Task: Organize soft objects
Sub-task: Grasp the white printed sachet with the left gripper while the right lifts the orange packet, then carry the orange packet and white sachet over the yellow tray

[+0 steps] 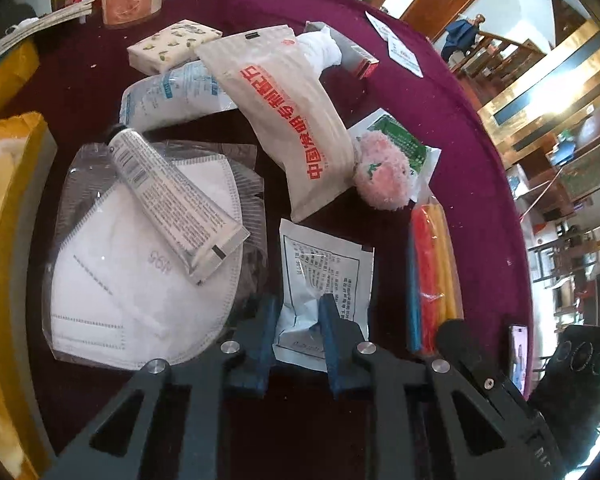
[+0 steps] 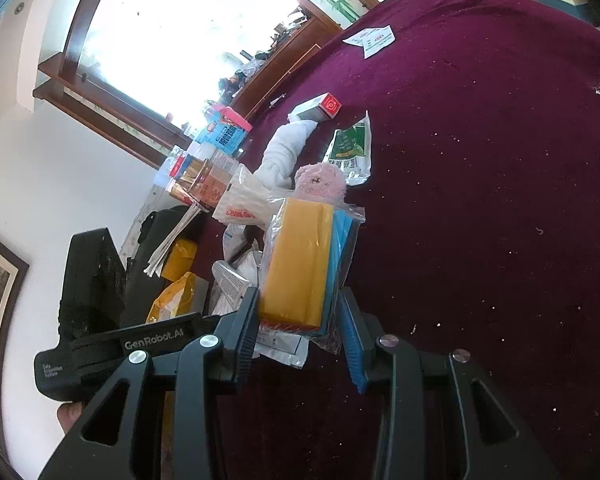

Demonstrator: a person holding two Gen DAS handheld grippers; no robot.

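Left gripper [image 1: 298, 318] pinches white sachet [image 1: 324, 276] (crumpled at pads); right gripper [image 2: 298, 316] clamps bagged colored sponges [image 2: 306, 264] above maroon tablecloth [image 2: 480, 200].

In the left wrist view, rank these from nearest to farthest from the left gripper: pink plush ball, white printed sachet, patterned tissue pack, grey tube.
1. White printed sachet: between the left gripper fingers, pinched at its near end.
2. Grey tube: up-left, lying on the mask.
3. Pink plush ball: up-right, against the beige pouch; close to the tube's rank.
4. Patterned tissue pack: far top, left of centre.
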